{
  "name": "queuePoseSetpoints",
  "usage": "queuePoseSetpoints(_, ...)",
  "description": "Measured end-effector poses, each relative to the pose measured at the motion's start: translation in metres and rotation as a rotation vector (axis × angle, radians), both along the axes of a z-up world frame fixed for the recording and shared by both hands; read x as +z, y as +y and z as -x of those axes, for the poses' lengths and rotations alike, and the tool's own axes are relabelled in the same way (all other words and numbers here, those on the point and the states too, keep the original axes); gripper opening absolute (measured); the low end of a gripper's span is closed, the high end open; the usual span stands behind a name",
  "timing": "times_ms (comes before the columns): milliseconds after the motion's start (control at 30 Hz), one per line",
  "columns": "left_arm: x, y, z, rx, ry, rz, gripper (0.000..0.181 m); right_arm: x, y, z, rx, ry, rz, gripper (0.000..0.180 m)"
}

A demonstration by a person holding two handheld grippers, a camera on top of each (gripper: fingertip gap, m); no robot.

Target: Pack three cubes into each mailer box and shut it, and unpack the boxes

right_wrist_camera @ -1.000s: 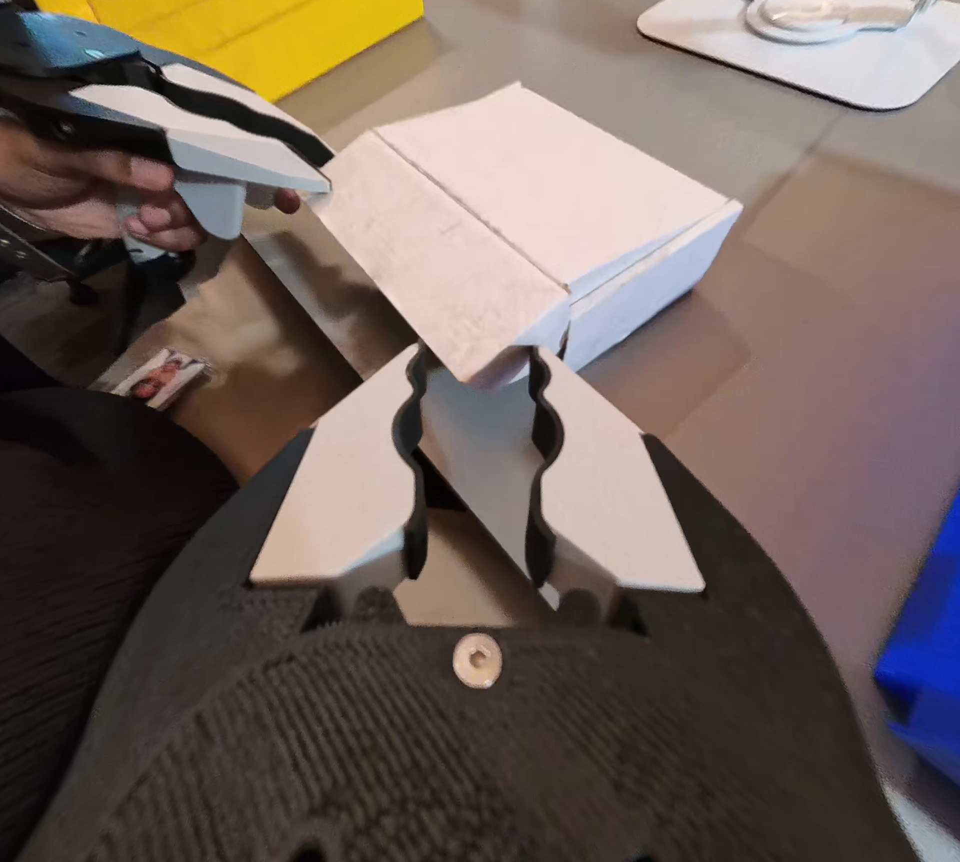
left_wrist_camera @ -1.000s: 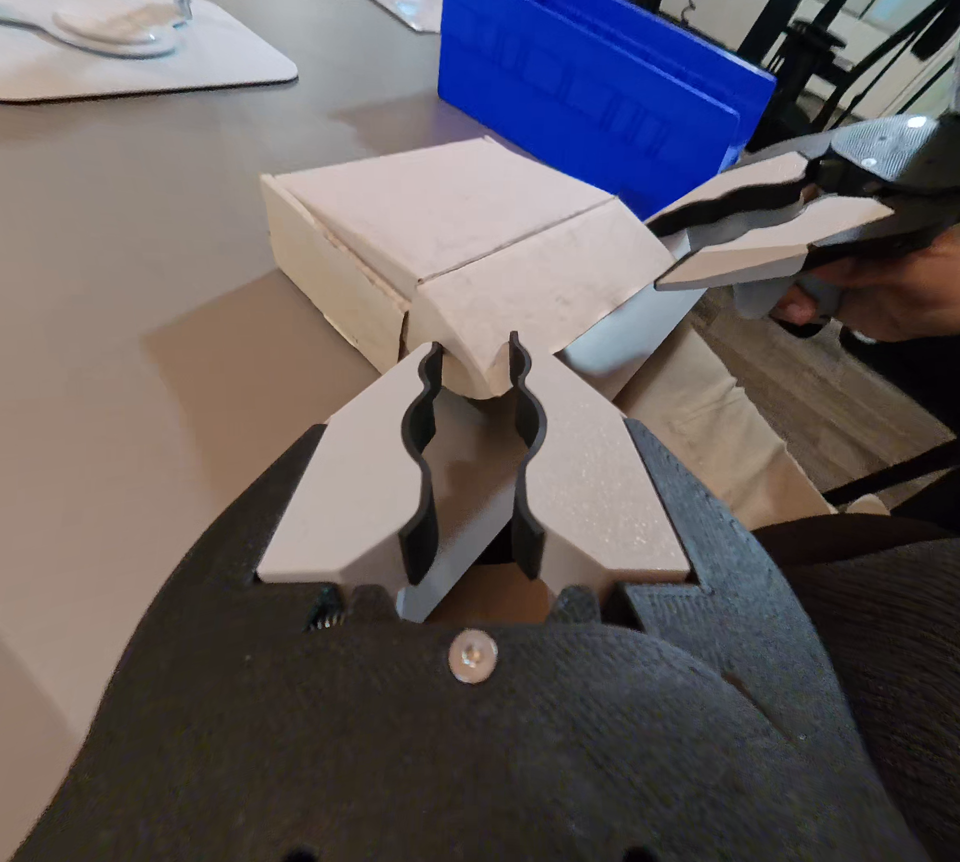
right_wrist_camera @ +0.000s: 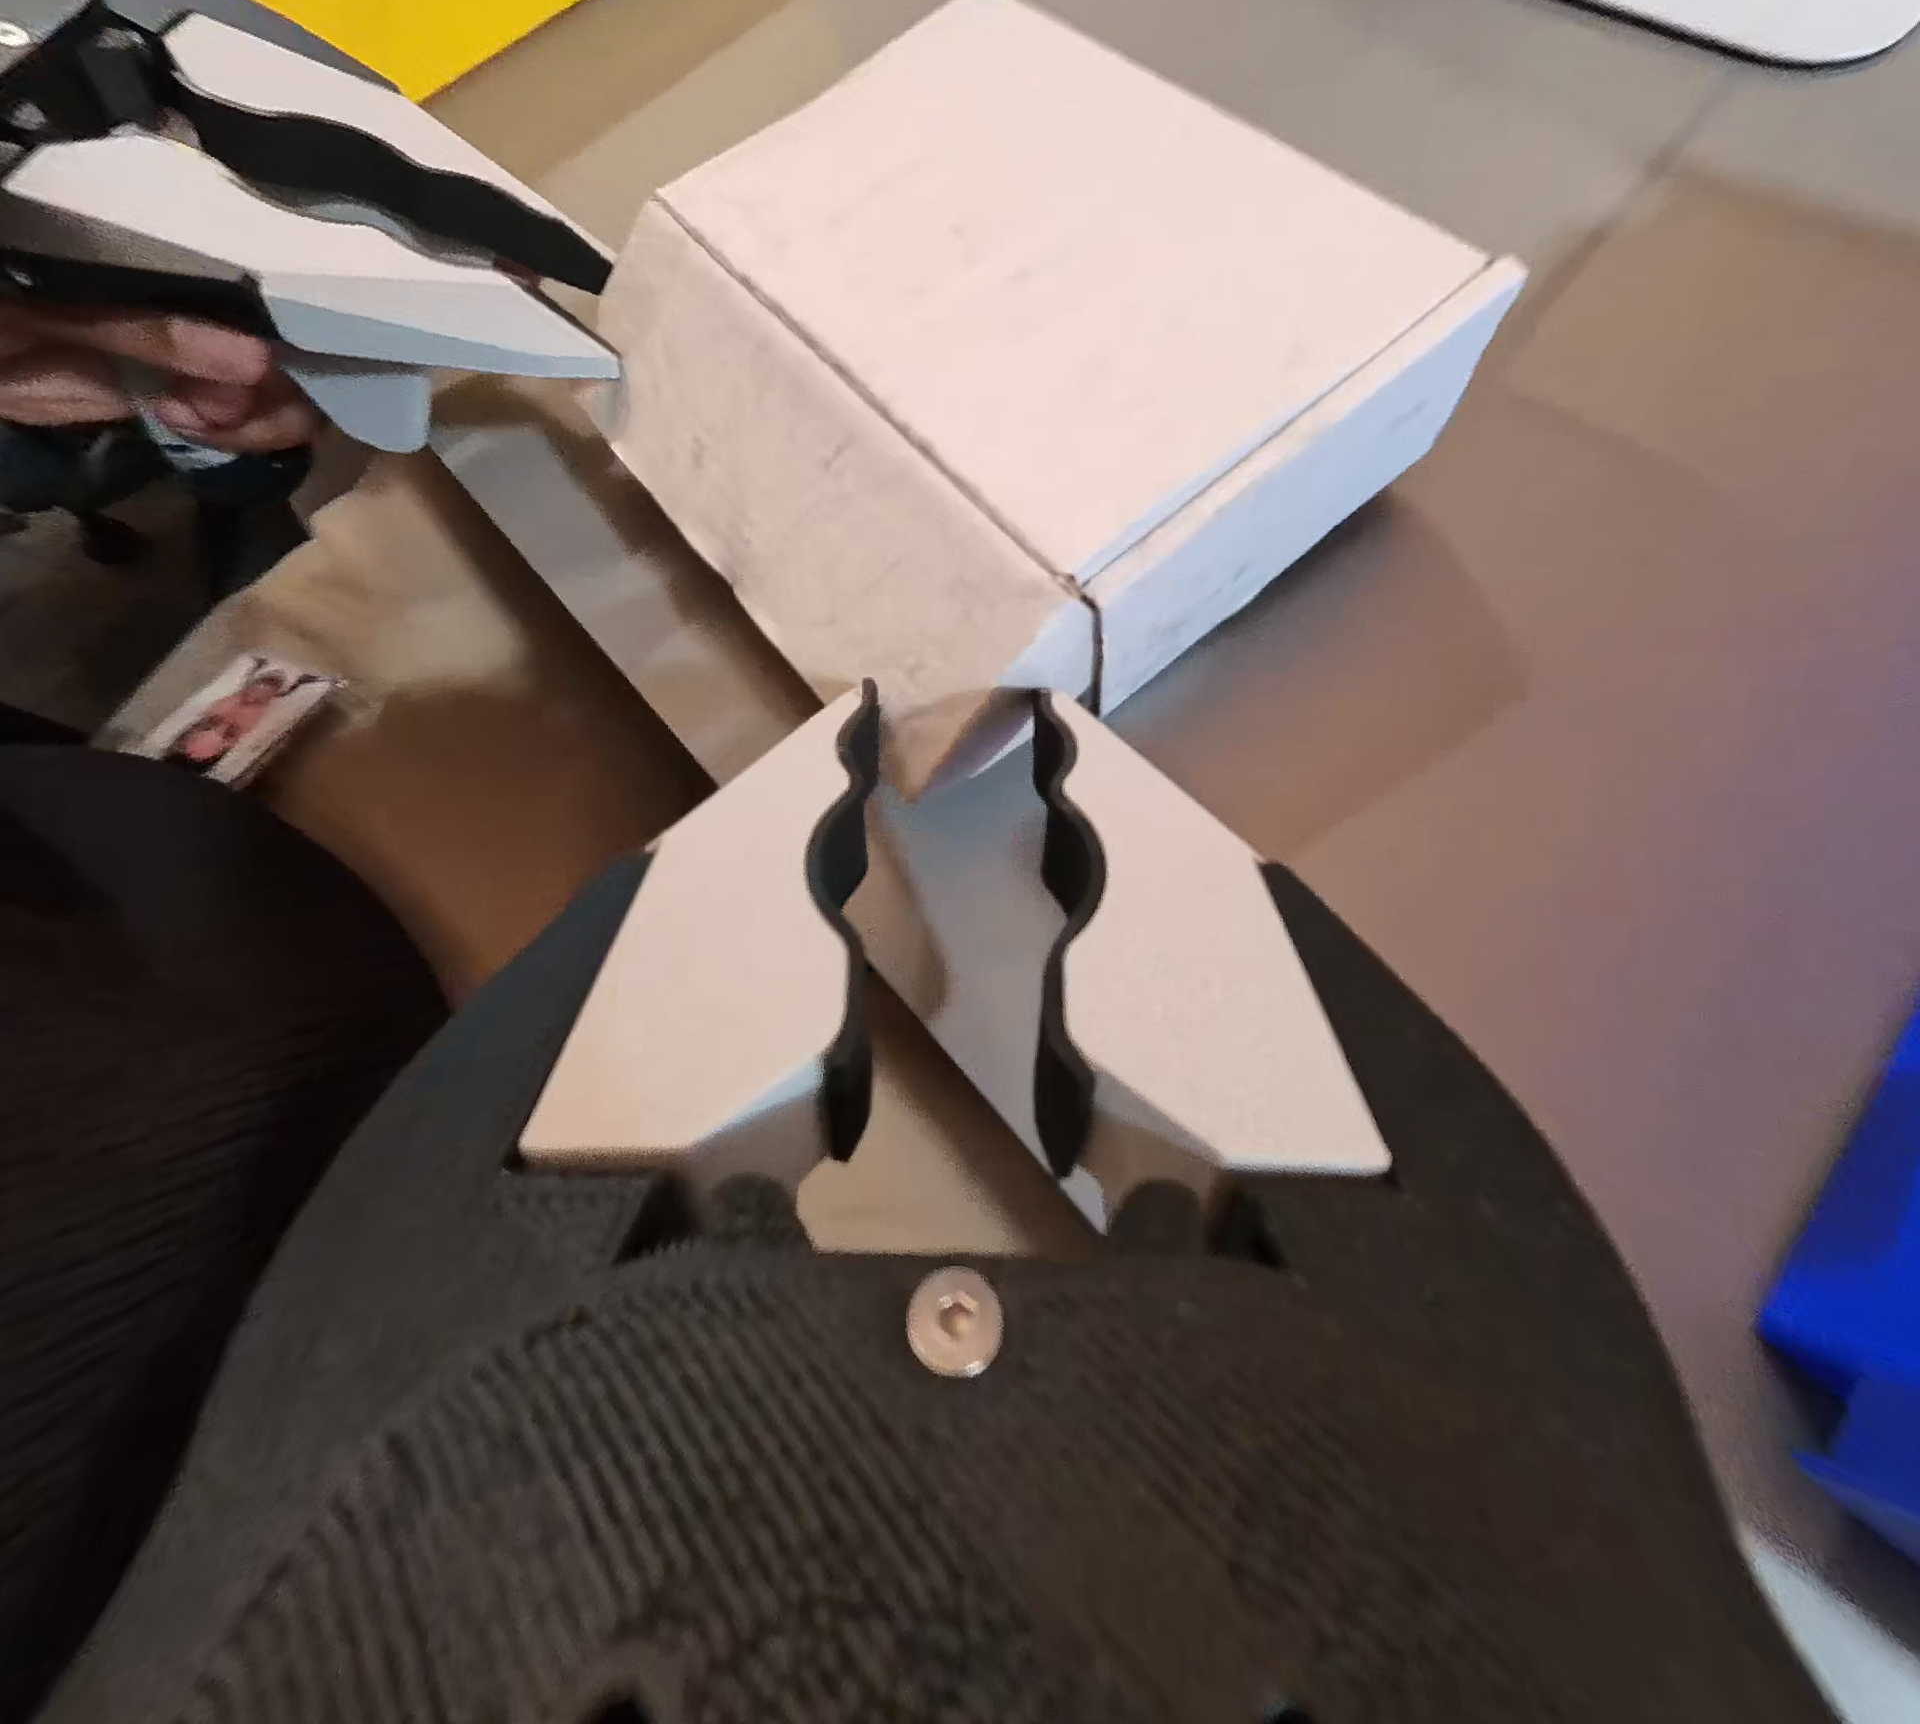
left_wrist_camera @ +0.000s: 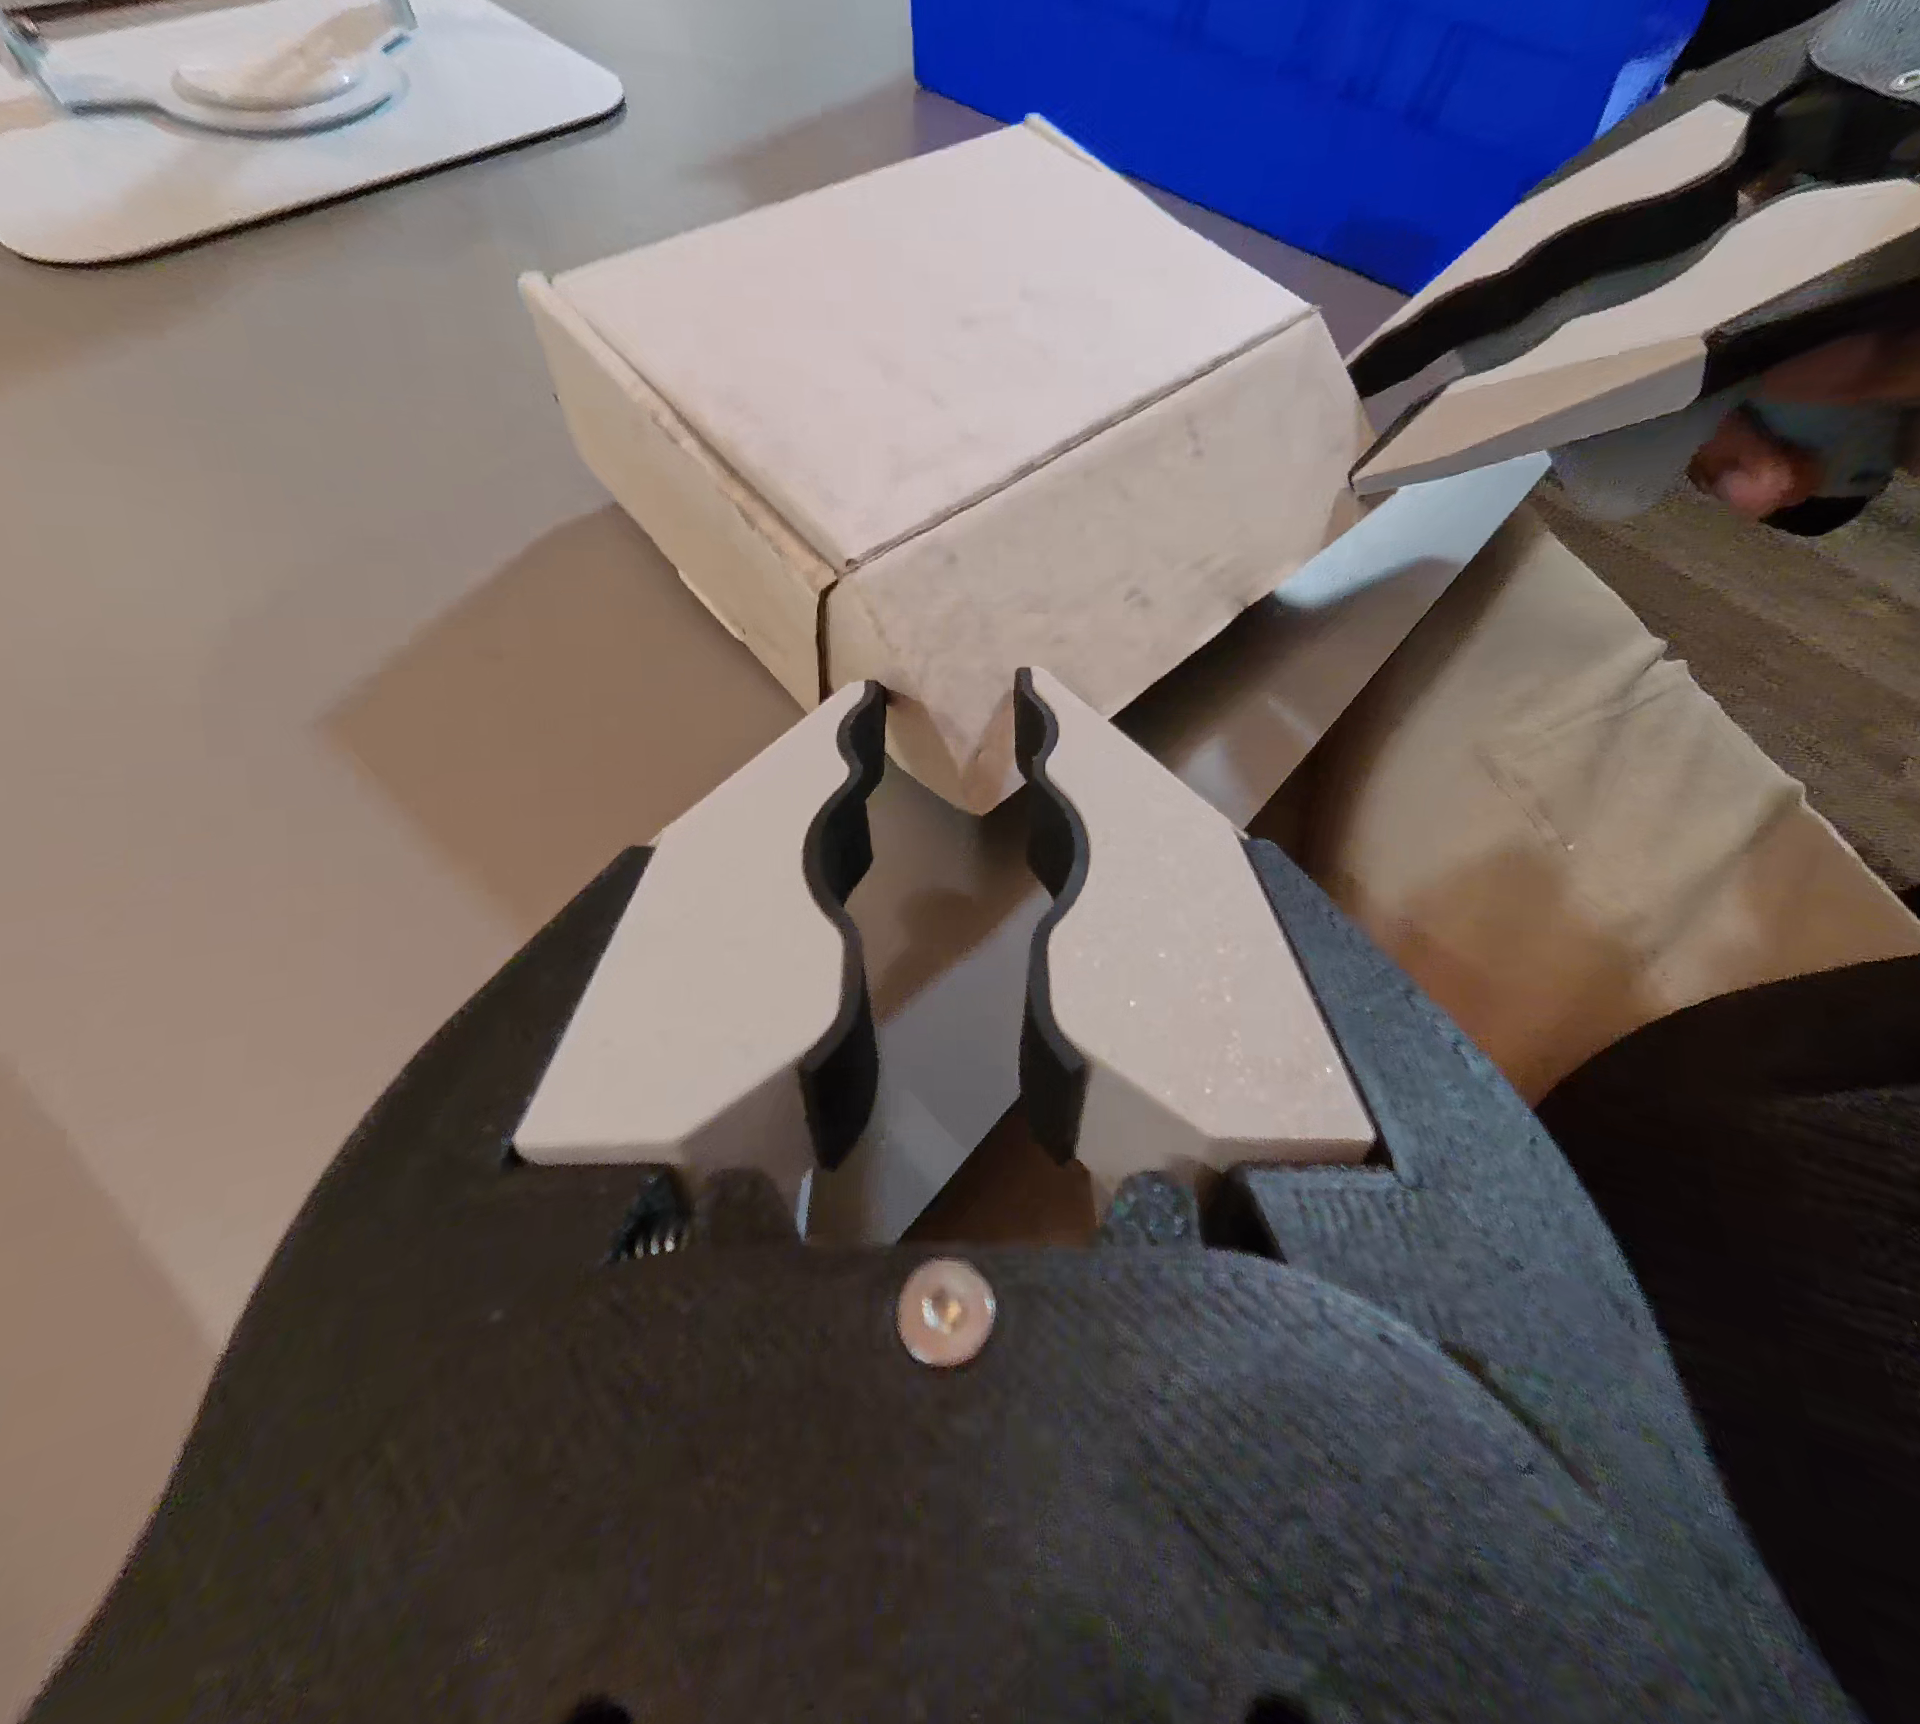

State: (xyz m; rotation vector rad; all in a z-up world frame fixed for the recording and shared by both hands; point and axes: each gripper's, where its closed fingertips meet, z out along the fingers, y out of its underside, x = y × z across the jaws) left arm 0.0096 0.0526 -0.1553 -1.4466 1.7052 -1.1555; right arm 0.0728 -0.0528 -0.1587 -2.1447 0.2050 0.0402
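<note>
Both grippers, left [left_wrist_camera: 948, 698] and right [right_wrist_camera: 951, 703], hold their fingers parted around the front flap corners of the white cardboard mailer box [left_wrist_camera: 914, 386] on the grey counter [left_wrist_camera: 260, 635].

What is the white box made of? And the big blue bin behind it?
The box looks like thin cardboard, matte and a bit scuffed: it bends along creases and shows a brown cut edge. The blue bin looks like smooth hard plastic, with a faint shine and moulded ridges.

White mailer box [left_wrist_camera: 914, 386], blue bin [left_wrist_camera: 1299, 12]
</note>
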Motion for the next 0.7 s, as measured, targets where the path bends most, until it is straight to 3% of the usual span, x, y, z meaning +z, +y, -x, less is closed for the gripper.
queuePoseSetpoints(167,0.001,-0.004,0.0,-0.018,-0.003,-0.016,0.03,-0.004,-0.001,-0.006,-0.01,-0.073,0.019,0.062)
queuePoseSetpoints(233,0.0,-0.001,-0.001,-0.008,0.001,-0.021,0.039,-0.006,-0.001,-0.01,-0.003,-0.121,0.033,0.063)
queuePoseSetpoints(400,0.011,0.002,-0.005,0.016,-0.033,0.083,0.029,-0.008,0.002,-0.012,0.002,-0.112,0.022,0.065)
queuePoseSetpoints(467,0.009,0.005,-0.009,0.029,-0.021,0.108,0.048,-0.005,0.004,-0.013,0.002,-0.091,-0.002,0.07)
queuePoseSetpoints(567,-0.002,0.01,-0.017,0.022,0.031,0.078,0.099,-0.004,0.011,-0.016,0.007,-0.039,-0.035,0.082)
queuePoseSetpoints(633,-0.014,0.005,-0.02,-0.03,0.092,0.072,0.107,-0.009,0.014,-0.018,0.015,0.006,-0.03,0.09)
queuePoseSetpoints(700,-0.016,0.001,-0.025,-0.068,0.102,0.048,0.104,-0.012,0.016,-0.019,0.023,0.041,-0.024,0.093)
